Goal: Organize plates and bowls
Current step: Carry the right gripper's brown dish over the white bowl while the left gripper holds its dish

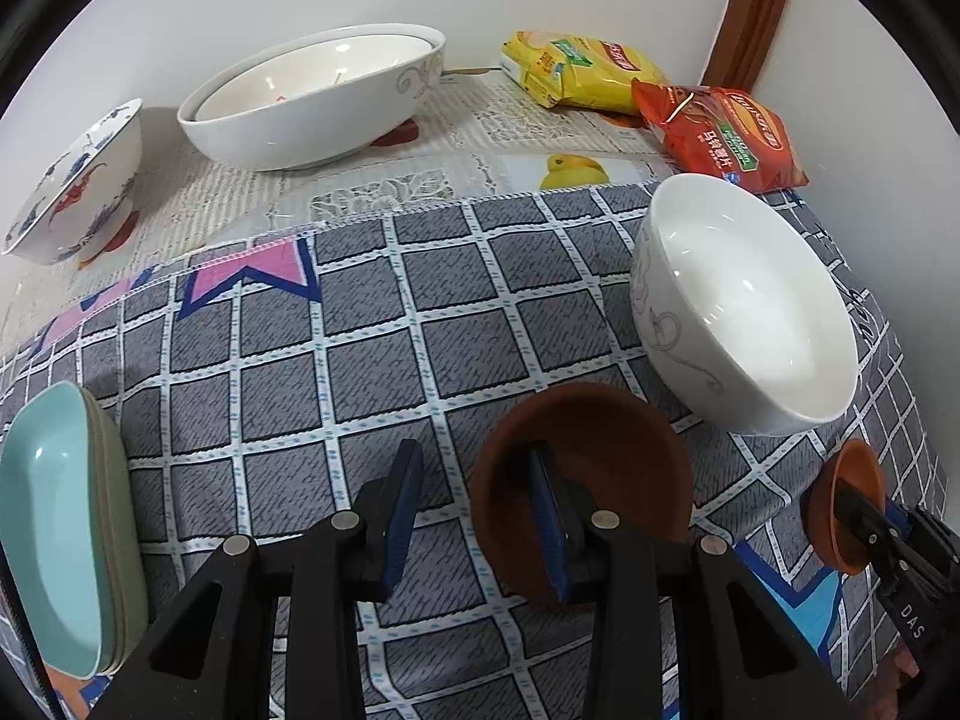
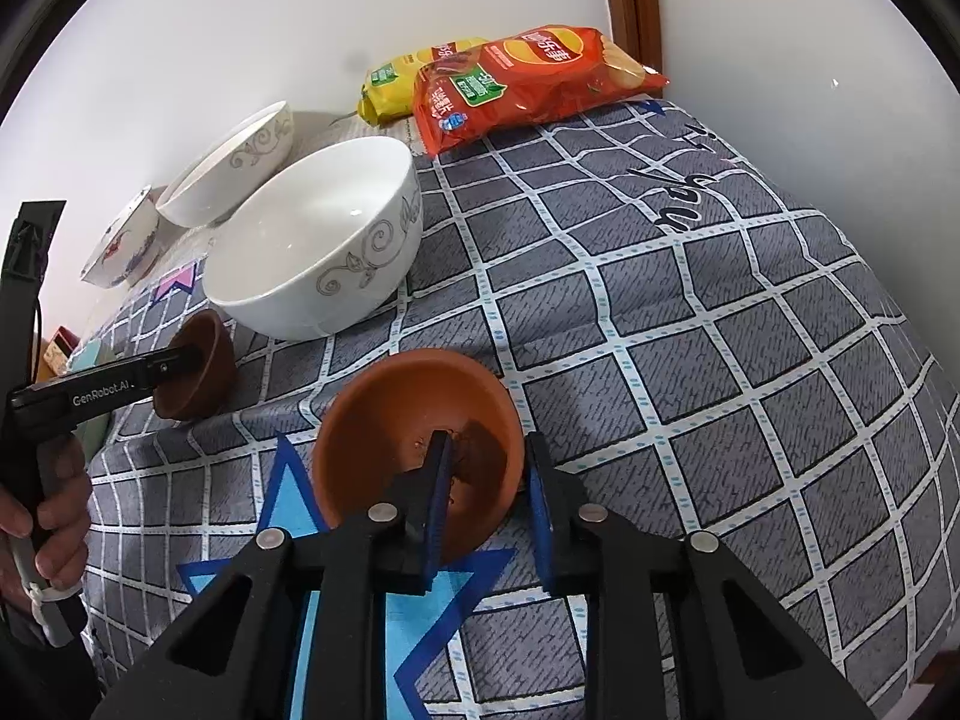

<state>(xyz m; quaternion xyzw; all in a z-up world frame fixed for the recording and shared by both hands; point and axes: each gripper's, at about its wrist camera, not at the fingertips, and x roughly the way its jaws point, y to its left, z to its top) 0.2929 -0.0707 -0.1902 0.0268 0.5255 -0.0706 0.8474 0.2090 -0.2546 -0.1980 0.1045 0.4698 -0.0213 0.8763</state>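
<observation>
My left gripper (image 1: 474,516) is open; its right finger sits inside a dark brown bowl (image 1: 606,438) and its left finger is outside the rim. My right gripper (image 2: 489,492) is open and straddles the right rim of an orange-brown bowl (image 2: 390,420), left finger inside, right finger outside. Both small bowls rest on the grey checked cloth (image 1: 372,324). A white patterned bowl (image 1: 750,312) stands behind them. It also shows in the right wrist view (image 2: 312,246). Two nested large white bowls (image 1: 312,102) and a painted bowl (image 1: 78,180) stand at the back.
Stacked teal and green dishes (image 1: 60,528) sit at the left edge. A yellow chip bag (image 1: 576,69) and a red chip bag (image 1: 720,132) lie at the back right by the wall. A wooden door frame (image 2: 636,0) stands behind.
</observation>
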